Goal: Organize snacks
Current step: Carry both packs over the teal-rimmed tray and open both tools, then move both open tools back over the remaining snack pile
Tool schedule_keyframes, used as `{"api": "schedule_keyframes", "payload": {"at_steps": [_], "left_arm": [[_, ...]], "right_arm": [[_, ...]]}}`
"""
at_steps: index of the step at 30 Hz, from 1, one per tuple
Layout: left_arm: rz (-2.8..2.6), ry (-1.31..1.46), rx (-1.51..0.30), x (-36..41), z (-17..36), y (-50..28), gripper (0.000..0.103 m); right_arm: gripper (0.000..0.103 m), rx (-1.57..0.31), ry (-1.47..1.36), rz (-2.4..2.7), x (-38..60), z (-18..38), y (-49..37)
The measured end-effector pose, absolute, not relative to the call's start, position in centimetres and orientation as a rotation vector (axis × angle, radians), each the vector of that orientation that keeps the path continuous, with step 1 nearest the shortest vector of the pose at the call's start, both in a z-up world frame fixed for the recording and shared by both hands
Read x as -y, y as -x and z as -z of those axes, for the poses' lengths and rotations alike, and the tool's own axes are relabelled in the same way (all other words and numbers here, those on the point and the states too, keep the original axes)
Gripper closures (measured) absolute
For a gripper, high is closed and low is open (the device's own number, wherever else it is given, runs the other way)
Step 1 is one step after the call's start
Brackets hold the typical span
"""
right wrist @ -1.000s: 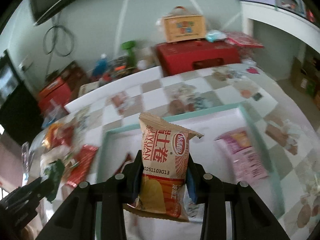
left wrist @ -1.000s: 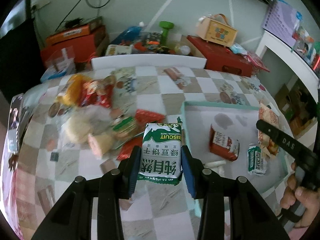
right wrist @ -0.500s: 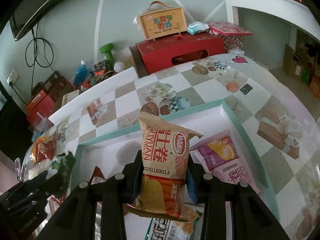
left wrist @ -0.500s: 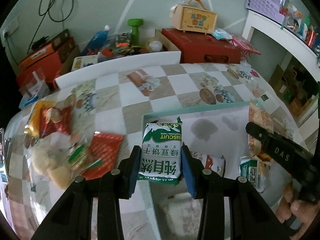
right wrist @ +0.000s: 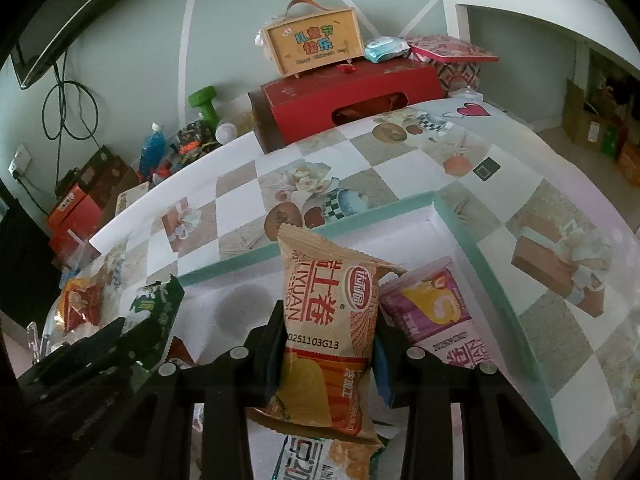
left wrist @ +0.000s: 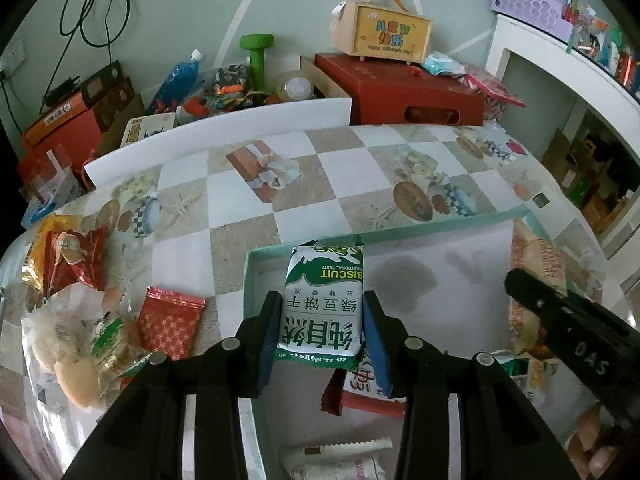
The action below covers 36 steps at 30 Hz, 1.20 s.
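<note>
My left gripper (left wrist: 322, 338) is shut on a green and white biscuit pack (left wrist: 323, 304), held over the near left corner of the teal-rimmed white tray (left wrist: 424, 229). My right gripper (right wrist: 328, 354) is shut on an orange and tan snack pack (right wrist: 330, 320) above the same tray (right wrist: 468, 240). In the left wrist view the right gripper (left wrist: 576, 344) shows as a black bar at the right, with a hand below it. In the right wrist view the left gripper with its green pack (right wrist: 154, 316) sits at the lower left. A pink snack pack (right wrist: 440, 316) lies in the tray.
Loose snacks lie on the checkered tablecloth left of the tray: a red patterned pack (left wrist: 170, 322), a pale bag (left wrist: 76, 344) and a red-orange bag (left wrist: 68, 256). Beyond the table's far edge stand a red box (left wrist: 404, 92), a wooden case (left wrist: 384, 32) and a green dumbbell (left wrist: 256, 56).
My left gripper carried the biscuit pack rightward from over the tablecloth to over the tray's left part. My right gripper sank a little with its snack pack over the tray, then held still.
</note>
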<state>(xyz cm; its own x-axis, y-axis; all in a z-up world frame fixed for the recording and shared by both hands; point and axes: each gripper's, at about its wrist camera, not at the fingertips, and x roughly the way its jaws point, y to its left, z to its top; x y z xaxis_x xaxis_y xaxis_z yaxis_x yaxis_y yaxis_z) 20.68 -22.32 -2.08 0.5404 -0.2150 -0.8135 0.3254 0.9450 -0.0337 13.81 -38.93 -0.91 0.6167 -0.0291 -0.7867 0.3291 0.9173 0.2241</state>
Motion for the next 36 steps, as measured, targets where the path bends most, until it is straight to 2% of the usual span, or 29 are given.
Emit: {"api": "schedule_keyframes", "payload": {"at_steps": [1, 3, 4, 5, 8, 10, 12, 14, 16, 27, 29, 36], "left_arm": [[0.315, -0.133, -0.944, 22.3, 2.2, -20.7, 0.061], [0.304, -0.152, -0.939, 22.4, 2.1, -20.6, 0.049], [0.307, -0.153, -0.936, 22.4, 2.0, -20.6, 0.037], [0.313, -0.144, -0.931, 22.3, 1.7, -20.5, 0.033], [0.302, -0.144, -0.937, 22.2, 1.2, -20.4, 0.033], [0.283, -0.148, -0.951, 22.0, 1.1, -20.5, 0.033], [0.257, -0.129, -0.986, 21.5, 1.1, -20.7, 0.032], [0.231, -0.102, -1.019, 20.9, 1.2, -20.9, 0.018], [0.192, -0.09, -1.03, 20.3, 1.1, -21.0, 0.012], [0.103, -0.029, -1.071, 18.5, 1.5, -21.6, 0.007], [0.081, -0.019, -1.083, 18.2, 1.7, -21.8, 0.001], [0.041, 0.019, -1.103, 17.4, 2.0, -22.1, 0.0]], "right_arm": [[0.062, -0.888, -0.365, 0.218, 39.0, 0.9, -13.8], [0.061, -0.896, -0.356, 0.238, 39.1, 0.9, -13.9], [0.058, -0.896, -0.354, 0.24, 39.1, 0.9, -13.9], [0.054, -0.894, -0.357, 0.239, 39.1, 0.8, -13.8], [0.045, -0.894, -0.362, 0.236, 39.1, 0.7, -13.7], [0.045, -0.896, -0.349, 0.239, 38.9, 0.6, -13.7], [0.04, -0.898, -0.338, 0.243, 38.8, 0.5, -13.7], [0.022, -0.895, -0.337, 0.24, 38.8, 0.5, -13.7], [0.015, -0.898, -0.328, 0.241, 38.6, 0.5, -13.8], [0.006, -0.919, -0.293, 0.237, 38.1, 0.8, -14.1], [0.0, -0.918, -0.295, 0.23, 38.1, 0.9, -14.2], [0.0, -0.918, -0.286, 0.23, 37.9, 0.9, -14.2]]}}
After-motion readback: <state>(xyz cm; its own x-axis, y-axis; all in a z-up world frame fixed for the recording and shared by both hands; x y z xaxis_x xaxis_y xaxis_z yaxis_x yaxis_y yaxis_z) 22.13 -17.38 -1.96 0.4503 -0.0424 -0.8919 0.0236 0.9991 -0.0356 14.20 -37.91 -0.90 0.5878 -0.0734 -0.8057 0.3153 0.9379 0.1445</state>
